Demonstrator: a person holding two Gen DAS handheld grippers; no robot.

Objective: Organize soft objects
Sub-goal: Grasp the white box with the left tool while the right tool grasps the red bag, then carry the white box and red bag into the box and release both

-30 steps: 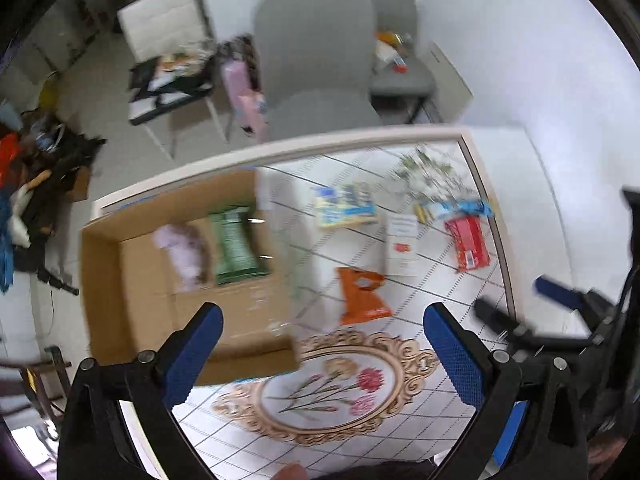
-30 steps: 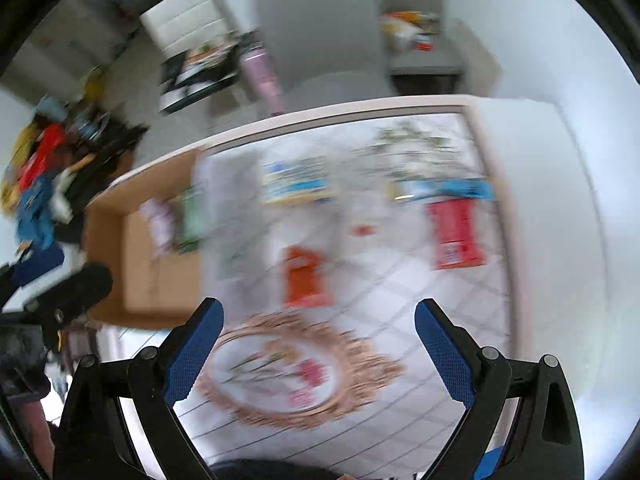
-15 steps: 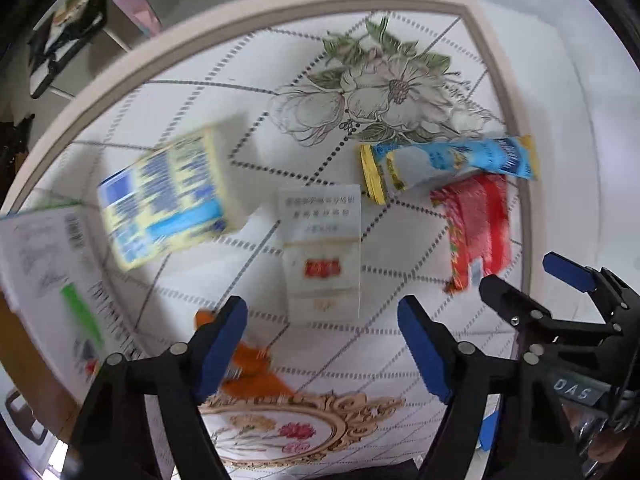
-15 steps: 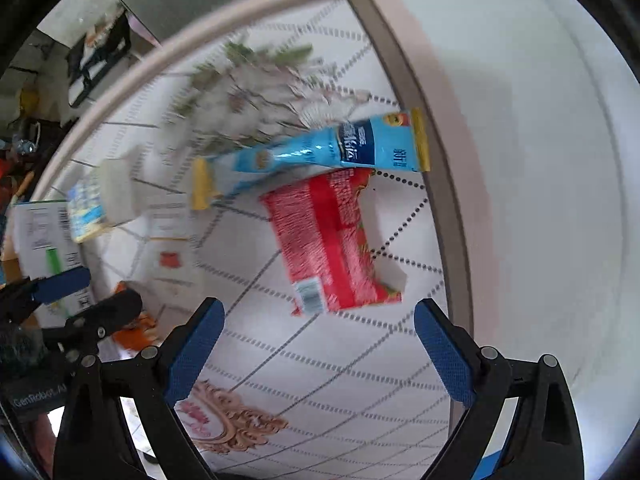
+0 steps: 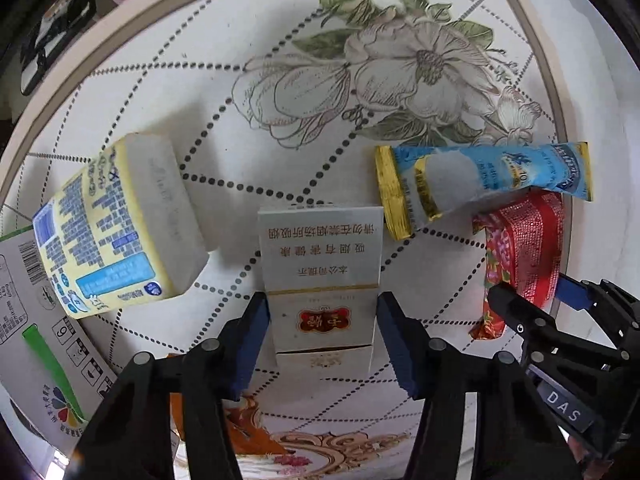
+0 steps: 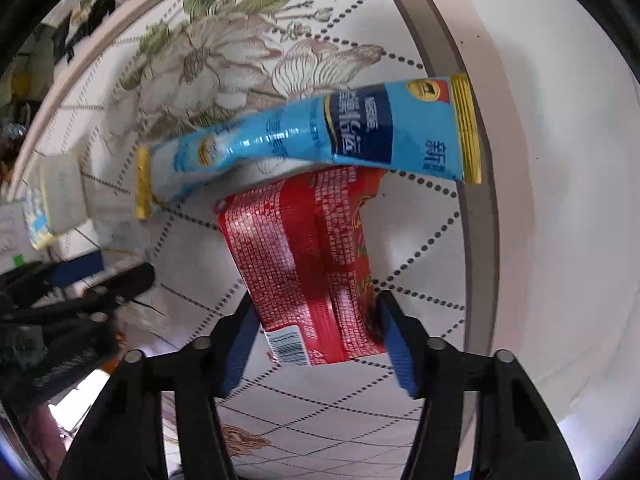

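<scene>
Both tongs are down on the worktop (image 5: 224, 92) at once, each lined up on its own item. The left tongs (image 5: 323, 322) straddle the white box (image 5: 320, 268), pads right against its two long sides near the bottom end. Looks like they're touching, but I can't tell if it's actually squeezed yet, and the box is flat on the worktop. Coming in along its length makes sense since the narrow width fits between the pads.

The right tongs (image 6: 316, 320) sit around the lower end of the red packet (image 6: 304, 256), and the packet edges seem pinched up a bit between the pads, so I'd call that clenched on it. The far end of the packet is tucked under the blue packet (image 6: 312, 140), which lies across it, so my guess is a straight lift could drag the blue one along.

The yellow tissue pack (image 5: 116, 228) is just left of the box, not touching the tongs. A cardboard box flap (image 5: 32, 320) shows at the far left, probably where the stuff goes.
</scene>
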